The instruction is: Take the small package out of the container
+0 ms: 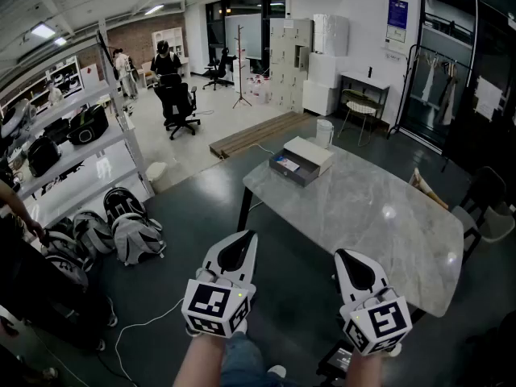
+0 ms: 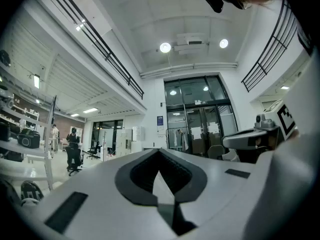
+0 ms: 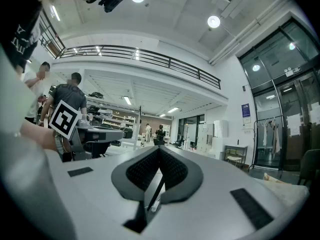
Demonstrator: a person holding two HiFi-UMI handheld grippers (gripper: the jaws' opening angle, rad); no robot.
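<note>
**Grippers held back, package in its container**

The left gripper (image 1: 244, 240) and right gripper (image 1: 347, 258) are both closed on nothing, well short of the table (image 1: 363, 208). The small package (image 1: 285, 164) seemingly lies in the open container (image 1: 314, 153) at the far end, so I judge reaching it means stepping closer.

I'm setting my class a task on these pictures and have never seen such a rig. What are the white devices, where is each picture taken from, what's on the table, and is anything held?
No robot: a person carries two two-jaw grippers. The head view looks down from a head camera on the left gripper and right gripper. The other two views come from cameras riding on each gripper, looking along its jaws. Both are shut, holding nothing. On the marble table ahead sit a container and a white jug.
</note>
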